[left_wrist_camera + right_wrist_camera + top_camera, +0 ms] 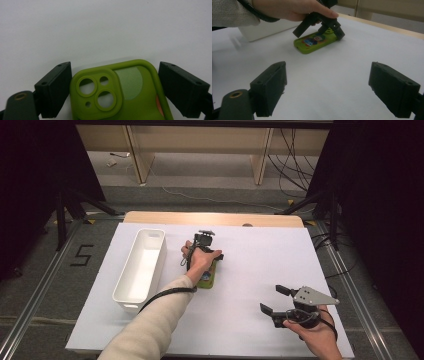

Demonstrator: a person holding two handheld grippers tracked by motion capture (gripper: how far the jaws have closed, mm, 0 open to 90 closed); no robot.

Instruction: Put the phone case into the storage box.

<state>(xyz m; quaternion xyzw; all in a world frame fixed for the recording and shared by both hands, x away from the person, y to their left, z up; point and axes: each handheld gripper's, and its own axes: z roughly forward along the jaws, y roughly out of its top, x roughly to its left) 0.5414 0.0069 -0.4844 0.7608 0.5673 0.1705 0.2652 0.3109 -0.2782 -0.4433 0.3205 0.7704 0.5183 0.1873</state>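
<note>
Phone case (125,95), green and lying flat on the white table (260,255) just right of the white bin (142,265), sits between your left gripper (115,87)'s jaws; a narrow gap shows on each side, so nothing is clamped. Your left hand (200,262) reaches forward, angled down over it. Your right gripper (327,87) rests well apart, near the table's front right, its jaws spread wide.

Right gripper (328,82) with its two black jaws spread wide over bare white surface (332,67), green phone case (315,42) lying flat farther off, left gripper (319,25) in a hand (292,8) straddling its far end, white bin (267,28) behind, wooden far edge beyond
</note>
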